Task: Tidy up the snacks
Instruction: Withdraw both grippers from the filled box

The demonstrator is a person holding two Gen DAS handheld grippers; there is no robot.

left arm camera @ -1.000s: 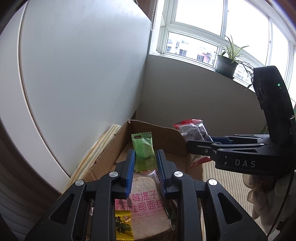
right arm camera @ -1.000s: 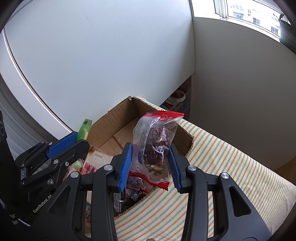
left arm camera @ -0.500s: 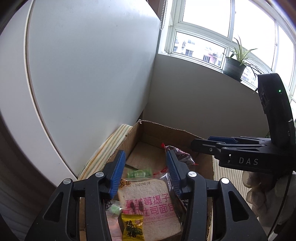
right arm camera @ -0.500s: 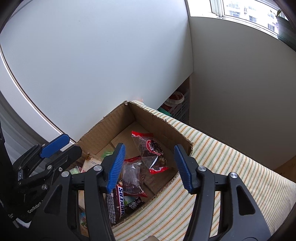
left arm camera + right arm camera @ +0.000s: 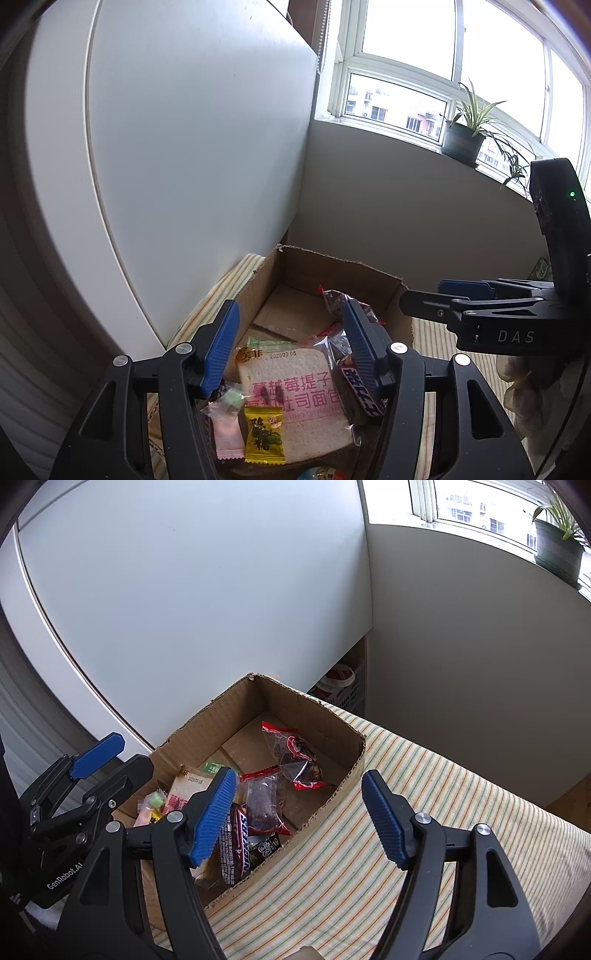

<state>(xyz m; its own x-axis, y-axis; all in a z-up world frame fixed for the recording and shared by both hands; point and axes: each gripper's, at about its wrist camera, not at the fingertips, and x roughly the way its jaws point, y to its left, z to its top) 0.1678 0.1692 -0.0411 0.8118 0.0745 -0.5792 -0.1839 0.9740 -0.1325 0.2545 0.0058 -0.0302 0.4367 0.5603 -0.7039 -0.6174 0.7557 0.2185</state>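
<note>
An open cardboard box [image 5: 321, 709] [image 5: 332, 266] holds several snacks: a wrapped bread slice [image 5: 291, 391], a yellow candy [image 5: 264, 435], a green packet [image 5: 269, 345] [image 5: 212, 766], a Snickers bar [image 5: 236, 845] and two red-edged clear bags [image 5: 295, 755] [image 5: 262, 801]. My left gripper [image 5: 290, 347] is open and empty above the box's near end. My right gripper [image 5: 299, 812] is open and empty above the box's right wall. Each gripper shows in the other's view, the right [image 5: 480, 302] and the left [image 5: 92, 760].
The box stands on a striped cloth [image 5: 424, 812]. A white cabinet panel [image 5: 184, 609] and a grey wall [image 5: 480, 664] close in behind it. A potted plant [image 5: 465, 133] stands on the window sill. A basket [image 5: 343, 686] sits in the gap behind the box.
Both grippers opened. The left let go of the green packet and the right let go of the red-edged bag; both now lie in the box. Both grippers rose and drew back.
</note>
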